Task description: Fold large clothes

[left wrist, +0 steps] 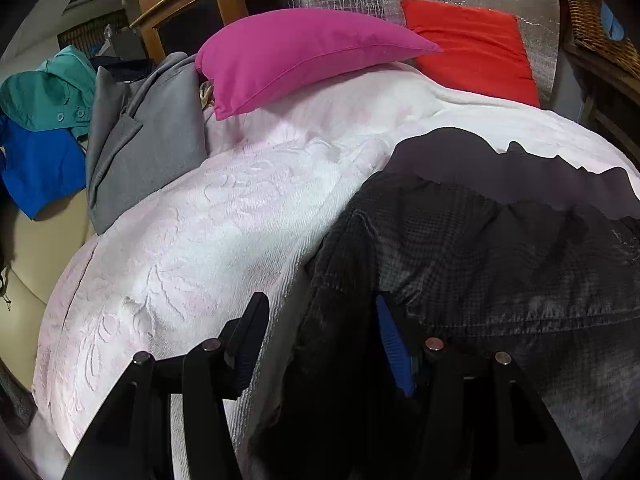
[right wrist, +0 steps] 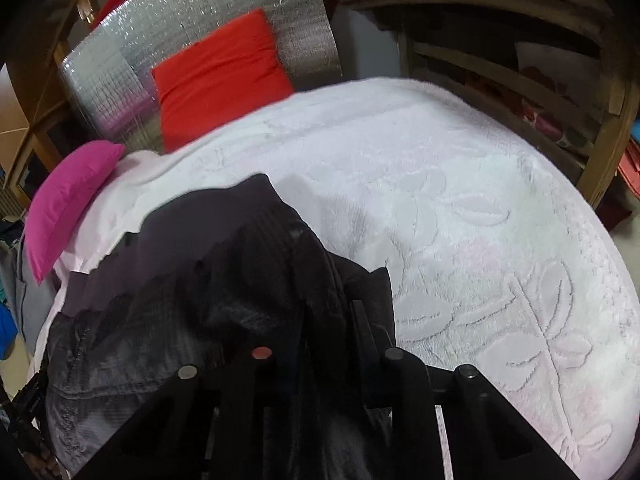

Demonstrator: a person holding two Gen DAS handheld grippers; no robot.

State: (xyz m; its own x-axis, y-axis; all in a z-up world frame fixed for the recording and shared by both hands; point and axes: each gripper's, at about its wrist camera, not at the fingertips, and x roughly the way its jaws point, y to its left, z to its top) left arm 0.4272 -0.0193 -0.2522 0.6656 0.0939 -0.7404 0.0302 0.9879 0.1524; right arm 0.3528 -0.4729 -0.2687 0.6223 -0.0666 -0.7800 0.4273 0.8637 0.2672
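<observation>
Dark garment (right wrist: 224, 280) pinched in right tongs (right wrist: 320, 320) — left tongs (left wrist: 320, 320) agape astride its edge (pink pillow (left wrist: 296, 56) beyond).

Black two-finger grippers, one at each camera

The left gripper (left wrist: 320, 320) has black angular link arms with round metal pins and blue ribbed pads; the right gripper (right wrist: 320, 320) matches, one pin reddish.

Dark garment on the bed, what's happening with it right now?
A person is working a dark checked garment on a white bedspread with two handheld grippers. The right gripper is shut on a bunched fold of it. The left gripper stands open at the garment's edge, cloth between its fingers but not pinched. The garment is still rumpled. A pink cushion and a red cushion lie beyond.
</observation>
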